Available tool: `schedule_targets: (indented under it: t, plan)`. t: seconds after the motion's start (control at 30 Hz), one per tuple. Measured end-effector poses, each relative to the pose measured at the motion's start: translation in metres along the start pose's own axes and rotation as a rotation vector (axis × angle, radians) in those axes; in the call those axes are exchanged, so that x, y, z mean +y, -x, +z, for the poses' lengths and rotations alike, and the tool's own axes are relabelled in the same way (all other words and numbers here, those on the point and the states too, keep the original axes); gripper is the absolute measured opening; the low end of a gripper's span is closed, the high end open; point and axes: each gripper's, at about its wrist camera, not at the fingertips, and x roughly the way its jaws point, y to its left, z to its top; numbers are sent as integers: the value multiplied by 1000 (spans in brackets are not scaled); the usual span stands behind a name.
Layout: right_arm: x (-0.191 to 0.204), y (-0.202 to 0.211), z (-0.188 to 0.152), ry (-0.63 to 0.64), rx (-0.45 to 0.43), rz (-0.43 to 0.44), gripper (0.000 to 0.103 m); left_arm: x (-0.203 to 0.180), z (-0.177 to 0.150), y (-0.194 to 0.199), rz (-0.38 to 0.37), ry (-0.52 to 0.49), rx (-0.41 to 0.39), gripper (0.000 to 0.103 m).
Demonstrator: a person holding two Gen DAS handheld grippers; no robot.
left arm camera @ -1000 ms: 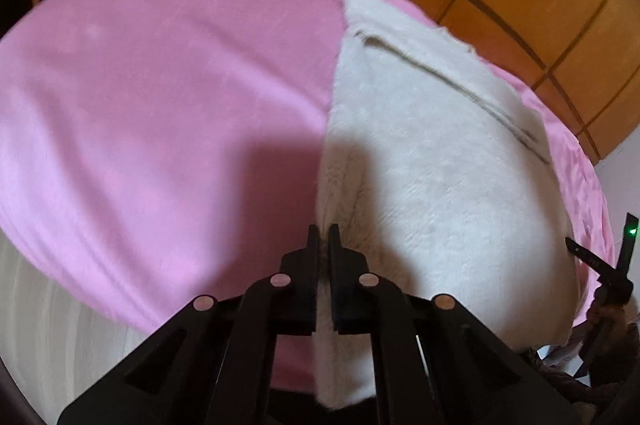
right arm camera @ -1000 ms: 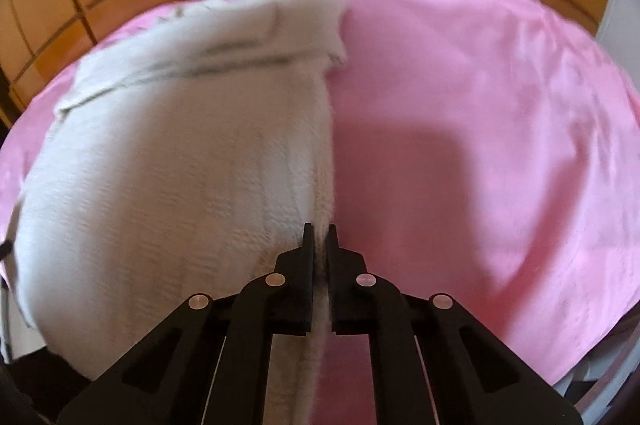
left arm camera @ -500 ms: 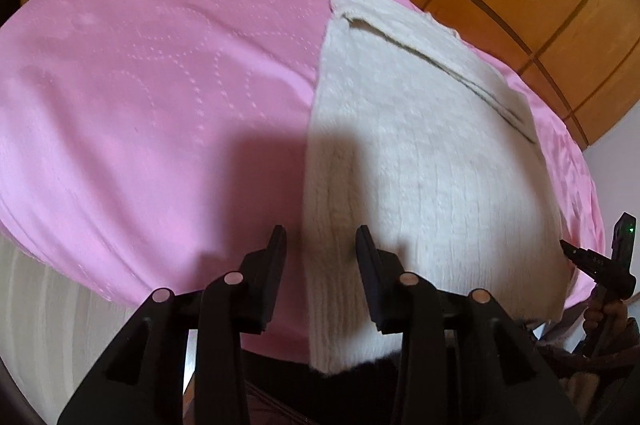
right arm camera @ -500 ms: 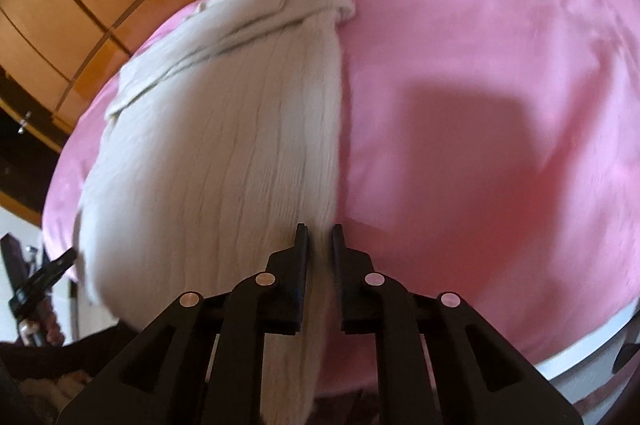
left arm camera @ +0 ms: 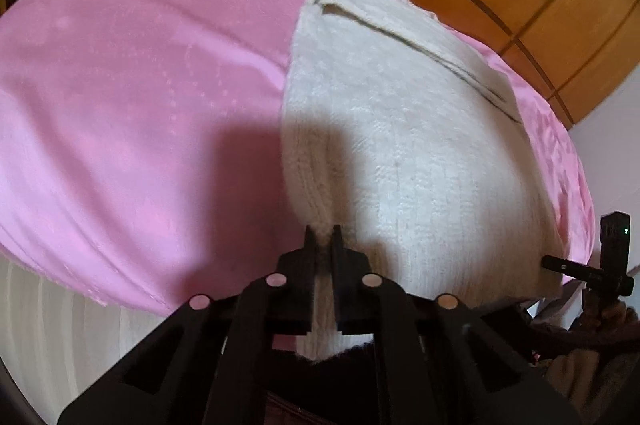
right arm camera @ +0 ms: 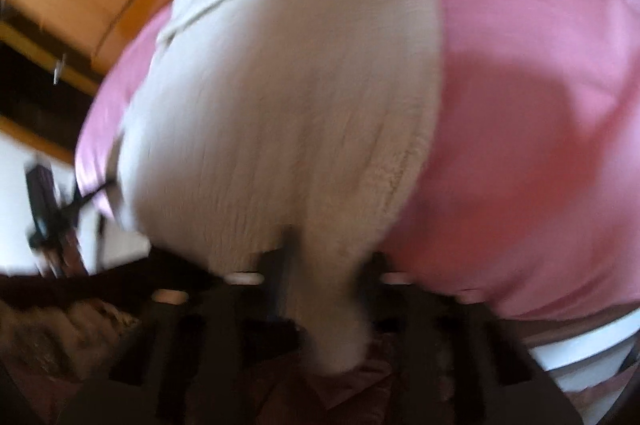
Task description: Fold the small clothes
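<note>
In the right wrist view, blur hides the right gripper [right arm camera: 326, 249].

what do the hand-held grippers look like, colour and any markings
Both are matte black. The left hand-held gripper has two slim flat fingers on angular linkage arms with triangular cut-outs, and four pale round studs across the joints. The right hand-held gripper is blurred but shows the same black frame and pale studs. No cables, no sleeves visible.
</note>
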Motion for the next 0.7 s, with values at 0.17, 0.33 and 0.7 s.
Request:
schedule_targets:
  t: [0.17, 0.33, 0.7]
  plan:
    - [12, 26, 29, 35, -137, 44, 13, 1, 21, 19, -97, 35, -68, 5]
    - [-10, 37, 78, -79, -273, 67, 13, -6, 71, 7, -161, 77, -110, 5]
    - [-54, 5, 157, -253, -313, 39, 31, -22, 186, -53, -38, 131, -126, 41]
